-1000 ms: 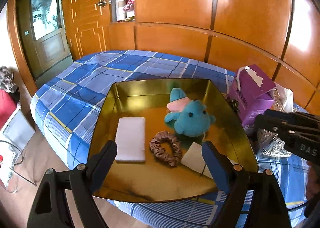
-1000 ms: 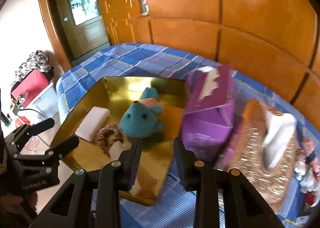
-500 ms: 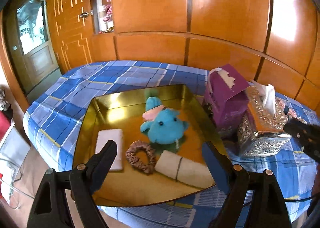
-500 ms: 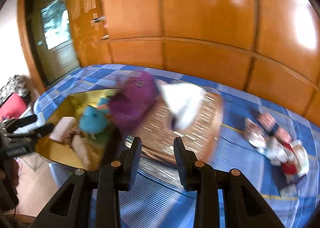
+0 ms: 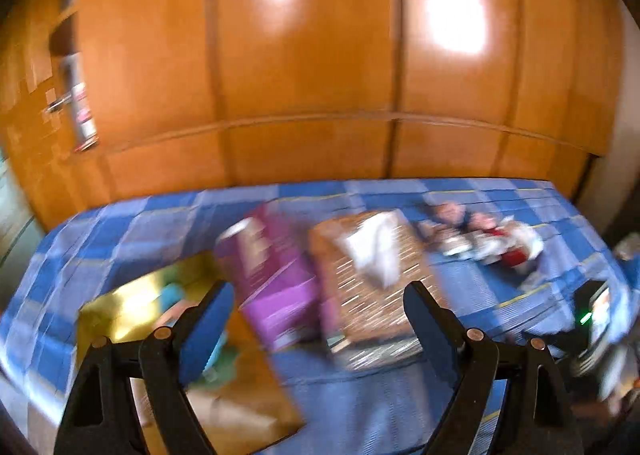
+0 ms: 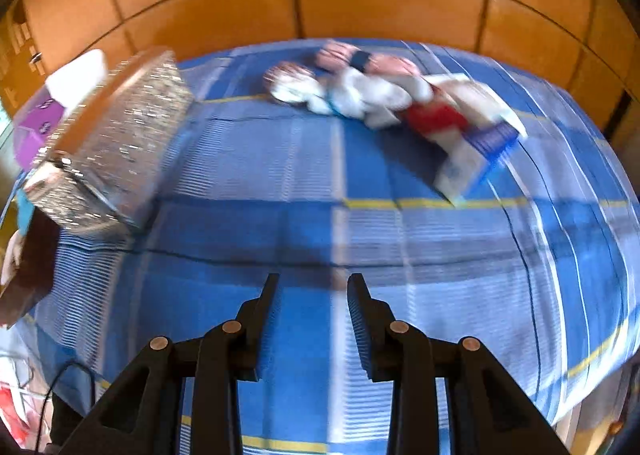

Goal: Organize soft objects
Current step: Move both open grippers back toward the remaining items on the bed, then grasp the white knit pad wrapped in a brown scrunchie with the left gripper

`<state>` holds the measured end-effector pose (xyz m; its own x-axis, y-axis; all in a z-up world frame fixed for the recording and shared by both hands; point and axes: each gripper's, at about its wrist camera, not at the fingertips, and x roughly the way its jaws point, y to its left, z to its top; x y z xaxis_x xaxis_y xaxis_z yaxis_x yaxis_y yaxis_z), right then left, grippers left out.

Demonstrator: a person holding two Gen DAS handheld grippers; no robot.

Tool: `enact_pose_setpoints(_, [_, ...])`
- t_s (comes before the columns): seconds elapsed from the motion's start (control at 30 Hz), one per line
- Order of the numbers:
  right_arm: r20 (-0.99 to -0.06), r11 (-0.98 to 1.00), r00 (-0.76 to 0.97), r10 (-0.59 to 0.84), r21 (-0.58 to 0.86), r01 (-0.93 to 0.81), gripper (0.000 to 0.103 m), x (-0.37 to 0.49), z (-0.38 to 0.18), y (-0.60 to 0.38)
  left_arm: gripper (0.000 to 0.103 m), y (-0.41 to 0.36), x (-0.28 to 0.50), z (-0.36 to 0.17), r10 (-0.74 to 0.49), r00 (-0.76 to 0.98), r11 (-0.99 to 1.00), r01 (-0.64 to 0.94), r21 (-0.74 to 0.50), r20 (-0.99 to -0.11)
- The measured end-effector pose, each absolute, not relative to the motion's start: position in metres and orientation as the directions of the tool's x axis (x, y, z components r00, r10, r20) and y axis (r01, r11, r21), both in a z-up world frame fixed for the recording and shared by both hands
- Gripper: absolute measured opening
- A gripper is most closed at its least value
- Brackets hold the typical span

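Both views are blurred. The left claw [image 5: 318,301] is released, its fingers spread wide with nothing between them, above the blue plaid bed [image 5: 472,295]. Past its fingers stand a purple tissue box [image 5: 276,287] at 11 o'clock and, just beside it at 12 o'clock, a glittery tissue holder [image 5: 372,283] with white tissue sticking up. The gold tray [image 5: 120,307] sits at 9 o'clock of the purple box, a bit of teal plush [image 5: 172,291] showing in it. The pile of soft objects [image 5: 484,237] lies on the bed at 2 o'clock, well apart from the tray. The right claw [image 6: 312,297] is also released, its fingers narrowly parted and holding nothing, over bare bedcover. From it the soft pile [image 6: 384,95], white, red and blue pieces I cannot tell apart, lies at 1 o'clock, and the glittery holder [image 6: 116,147] at 10 o'clock.
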<state>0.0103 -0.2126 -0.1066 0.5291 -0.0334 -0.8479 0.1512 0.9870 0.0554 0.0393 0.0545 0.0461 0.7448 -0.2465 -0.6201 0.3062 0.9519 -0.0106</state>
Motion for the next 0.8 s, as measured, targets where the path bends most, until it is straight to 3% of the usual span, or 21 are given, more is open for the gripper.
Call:
enact_pose_setpoints(0.17, [-0.844,0.983,0.535,-0.035,0.068,0.171,0.033,0.005,-0.113,-0.224,0.082,-0.018,0.073,0.071,-0.381,0.683,0.893,0.446,-0.057,-0.624])
enact_pose_setpoints(0.37, [-0.832,0.991,0.554,-0.041,0.037,0.128,0.041,0.003,-0.115,-0.216,0.062,-0.104,0.134,0.047,-0.453,0.511,0.853,0.488,-0.187,-0.730])
enact_pose_setpoints(0.6, [-0.819,0.989,0.573,-0.006,0.078,0.123,0.044,0.003,-0.117,-0.221,0.053,-0.171,0.204,-0.020,-0.355,0.388,0.894,0.407,-0.188,-0.850])
enact_pose_setpoints(0.8, [-0.805,0.988,0.592,0.023,0.110,0.111,0.046,0.004,-0.118,-0.225,0.053,-0.184,0.246,-0.070,-0.278,0.296,0.937,0.294,-0.189,-0.914])
